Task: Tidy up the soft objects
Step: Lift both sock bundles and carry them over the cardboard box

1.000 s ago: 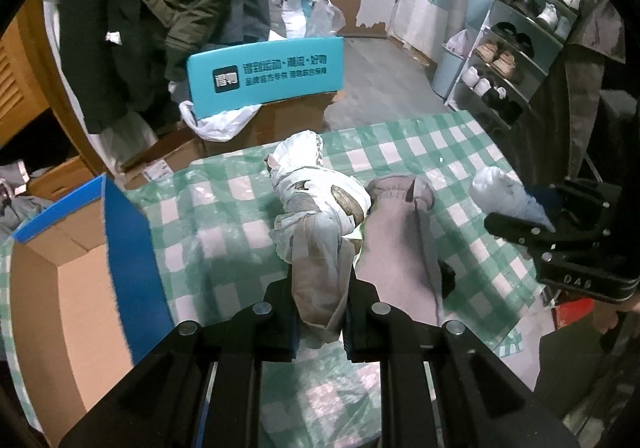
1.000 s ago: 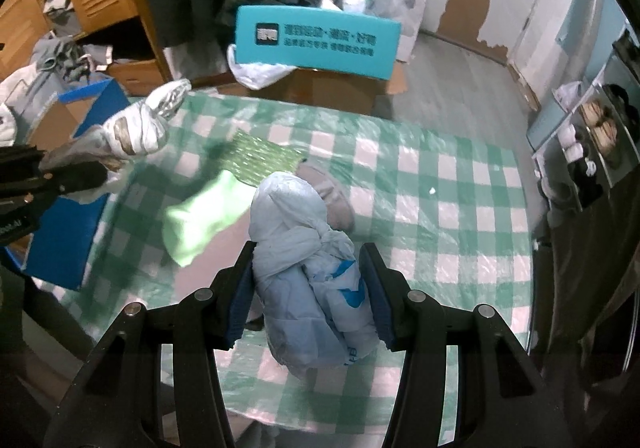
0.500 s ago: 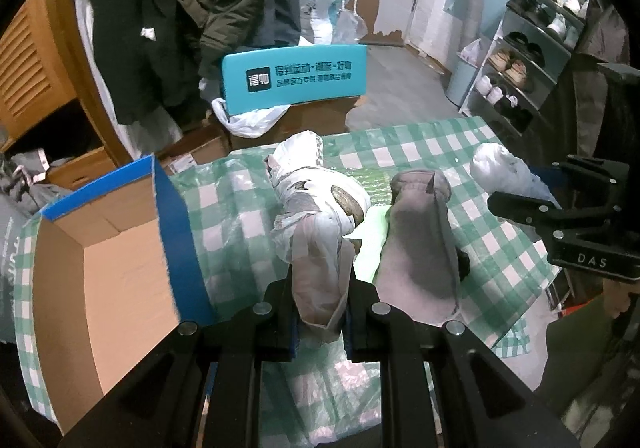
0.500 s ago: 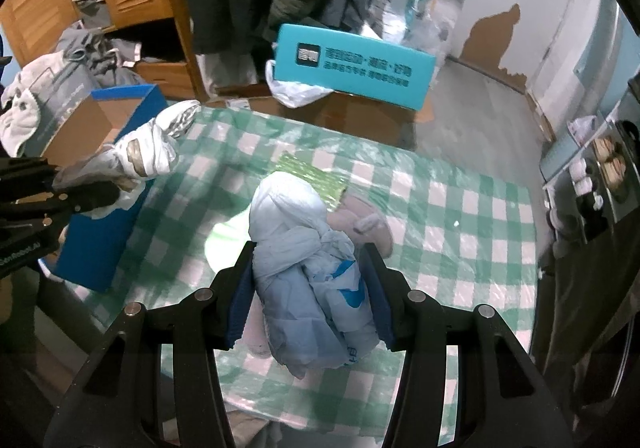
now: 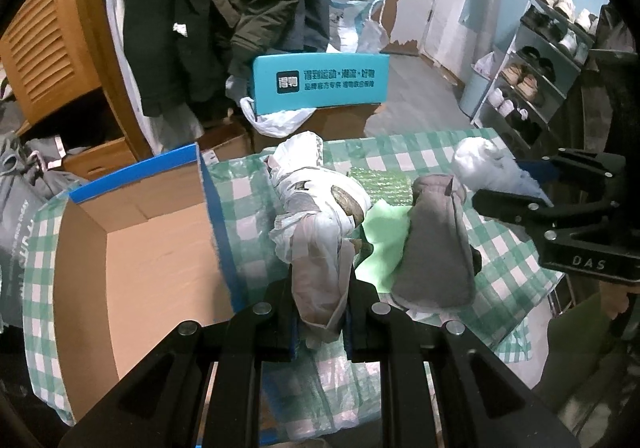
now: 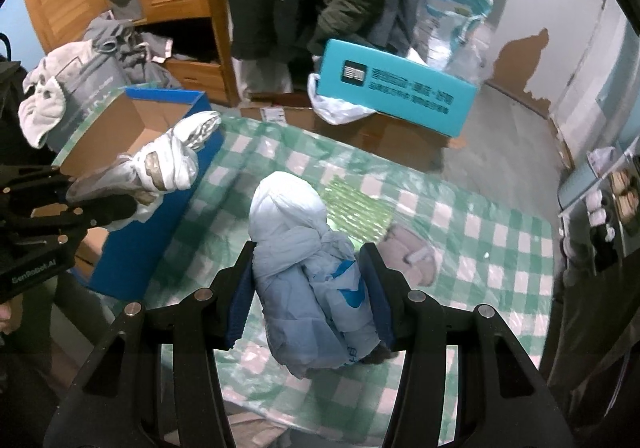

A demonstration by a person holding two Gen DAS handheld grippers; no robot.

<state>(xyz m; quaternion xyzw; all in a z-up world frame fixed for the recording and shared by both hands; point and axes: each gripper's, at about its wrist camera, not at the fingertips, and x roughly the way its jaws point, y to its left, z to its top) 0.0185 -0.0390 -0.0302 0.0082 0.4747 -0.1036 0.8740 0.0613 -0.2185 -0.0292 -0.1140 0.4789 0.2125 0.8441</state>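
My left gripper is shut on a knotted white and grey plastic bag bundle, held above the checked tablecloth beside the open cardboard box. From the right wrist view the same bundle hangs over the box's blue wall. My right gripper is shut on a pale blue knotted bag bundle, lifted over the cloth. A grey slipper lies on a green cloth on the table.
The blue-sided box sits at the table's left end. A teal carton stands on brown boxes behind the table. Dark coats hang at the back. A shoe rack is at the right.
Both grippers moved left across the table with their bundles, rising slightly. The open box has come further into the left wrist view.
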